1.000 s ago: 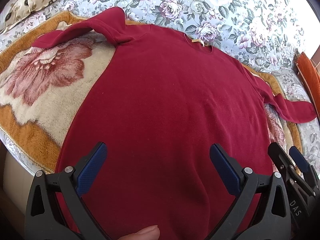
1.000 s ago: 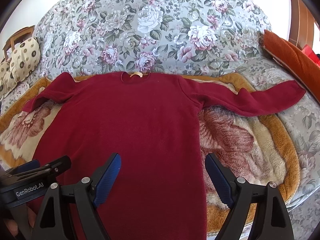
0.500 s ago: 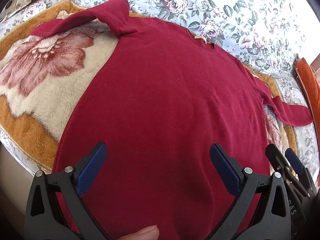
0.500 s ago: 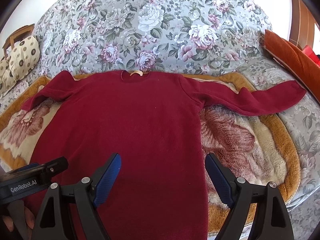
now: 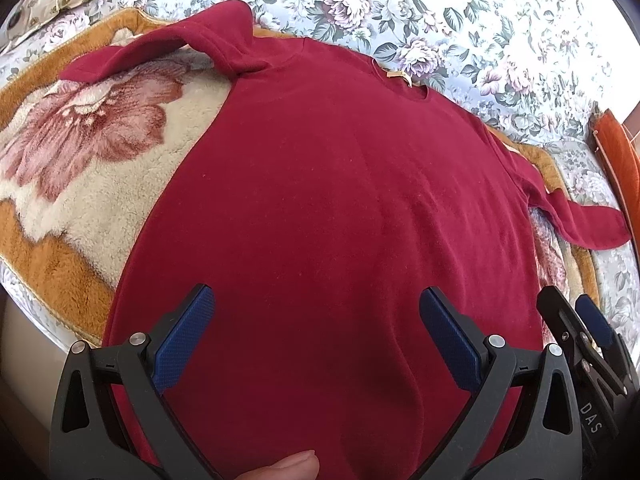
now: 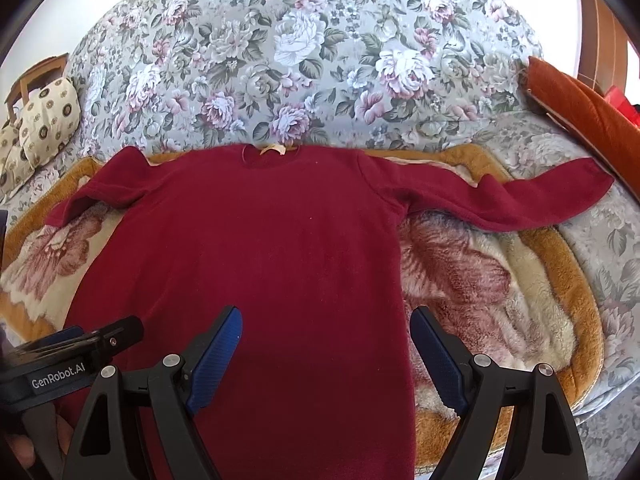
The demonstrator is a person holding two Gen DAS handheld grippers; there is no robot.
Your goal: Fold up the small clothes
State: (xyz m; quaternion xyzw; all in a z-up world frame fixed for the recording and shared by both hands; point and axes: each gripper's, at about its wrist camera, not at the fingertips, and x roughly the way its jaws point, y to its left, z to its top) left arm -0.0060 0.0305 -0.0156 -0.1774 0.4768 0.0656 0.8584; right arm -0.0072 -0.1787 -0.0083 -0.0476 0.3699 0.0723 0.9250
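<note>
Right now the red sweater [image 6: 256, 256] lies flat on the fleece blanket [image 6: 492, 280], body running forward between and beyond both sets of jaws, nothing folded yet. Left of the left gripper [image 5: 316, 336], whose jaws are spread and empty, the left sleeve [image 5: 168, 48] is bunched at the shoulder. The right gripper [image 6: 324, 344], also spread wide and holding nothing, has the right sleeve [image 6: 520, 200] stretched out ahead and to its right. A clean fold probably means pinching the sleeves near the cuff and laying them flat across the body.

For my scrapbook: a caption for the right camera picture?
Open right tongs above a flat red sweater on a flowery blanket.
</note>
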